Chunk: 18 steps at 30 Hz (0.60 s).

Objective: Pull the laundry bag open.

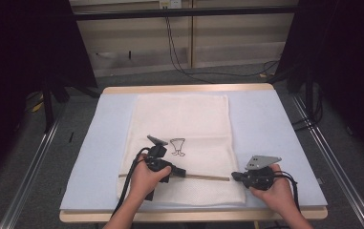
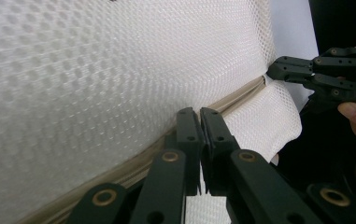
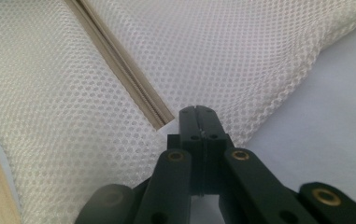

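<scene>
A white mesh laundry bag (image 1: 179, 143) lies flat along the middle of the blue-topped table (image 1: 275, 143), its tan zipper (image 1: 203, 177) running across near the front edge. The left gripper (image 2: 199, 116) is pinched closed at the zipper mid-run, seemingly on the slider, while the right gripper (image 3: 198, 116) is clamped on the mesh at the zipper's end by the bag's right edge. This looks like a zipper being worked; the next move calls for the right to anchor the bag while the left draws straight along the track.

Closed jaws of the left claw (image 2: 200, 122) are covering the mesh bag's (image 1: 179, 124) zipper (image 2: 119, 170), hiding any pull tab beneath them.
</scene>
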Motion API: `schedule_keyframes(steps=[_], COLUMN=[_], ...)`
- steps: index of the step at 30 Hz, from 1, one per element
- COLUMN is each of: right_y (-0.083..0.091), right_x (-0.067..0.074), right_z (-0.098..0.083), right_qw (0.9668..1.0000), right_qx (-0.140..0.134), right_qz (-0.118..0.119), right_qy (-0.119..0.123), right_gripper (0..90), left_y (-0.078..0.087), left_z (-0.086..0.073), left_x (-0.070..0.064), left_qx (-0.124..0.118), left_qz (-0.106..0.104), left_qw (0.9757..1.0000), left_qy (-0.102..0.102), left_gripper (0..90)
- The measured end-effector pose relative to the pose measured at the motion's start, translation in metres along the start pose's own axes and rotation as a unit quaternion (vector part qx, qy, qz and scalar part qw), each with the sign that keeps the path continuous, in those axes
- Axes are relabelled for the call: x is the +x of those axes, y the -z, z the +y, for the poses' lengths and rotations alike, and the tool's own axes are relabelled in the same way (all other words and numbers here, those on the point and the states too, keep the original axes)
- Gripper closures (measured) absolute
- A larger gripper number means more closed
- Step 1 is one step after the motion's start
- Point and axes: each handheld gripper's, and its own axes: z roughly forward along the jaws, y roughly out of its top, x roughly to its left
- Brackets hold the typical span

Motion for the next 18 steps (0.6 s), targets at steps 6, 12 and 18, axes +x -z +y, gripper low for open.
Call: schedule_keyframes(steps=[6,12,18], right_y=[0.0,0.0,0.0], right_x=[0.0,0.0,0.0], right_z=[0.0,0.0,0.0], right_qw=[1.0,1.0,1.0], right_qx=[0.0,0.0,-0.001], right_qz=[0.0,0.0,0.001], right_qy=[0.001,0.0,0.003], right_gripper=[90.0,90.0,90.0], left_y=[0.008,0.031,0.057], left_z=[-0.002,-0.008,-0.017], left_x=[0.005,0.018,0.036], left_qx=[-0.007,-0.016,-0.03], left_qz=[0.01,0.019,0.029], left_qw=[0.9999,0.9996,0.9987], left_qy=[0.003,0.016,0.028], left_gripper=[87.4,87.4,87.4])
